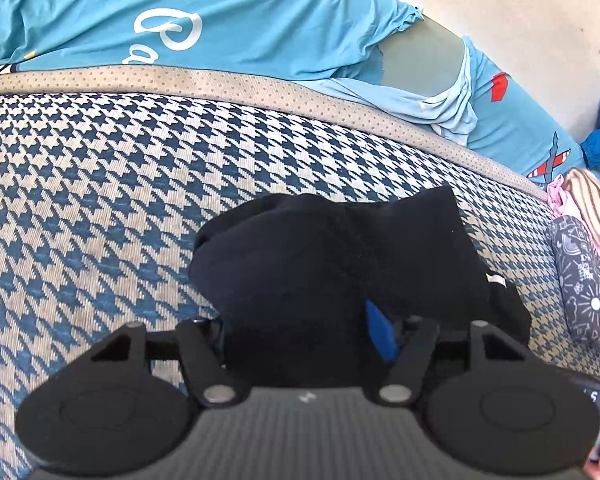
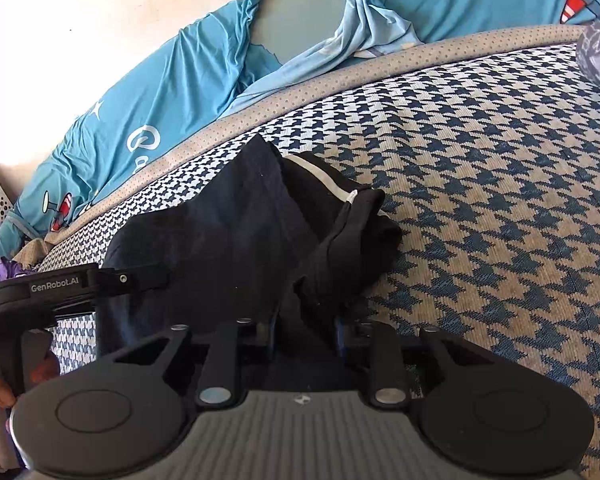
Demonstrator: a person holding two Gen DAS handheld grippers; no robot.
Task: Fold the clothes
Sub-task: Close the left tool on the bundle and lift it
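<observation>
Your black garment [image 1: 340, 264] sits bunched mid-mattress [image 1: 80, 200] on the houndstooth cover, white trim toward 1 o'clock in the rt view. Rt tool [image 2: 306, 336] looks clenched on the near hem, cloth pinched betw. its jaws. Left tool [image 1: 306, 332] has cloth betw. its jaws too, but can't tell if it's biting yet. Step, I'd say: gripping the near edge w/ both tools. Next: confirm left hold, then lift & spread it flat toward 12 before folding.
</observation>
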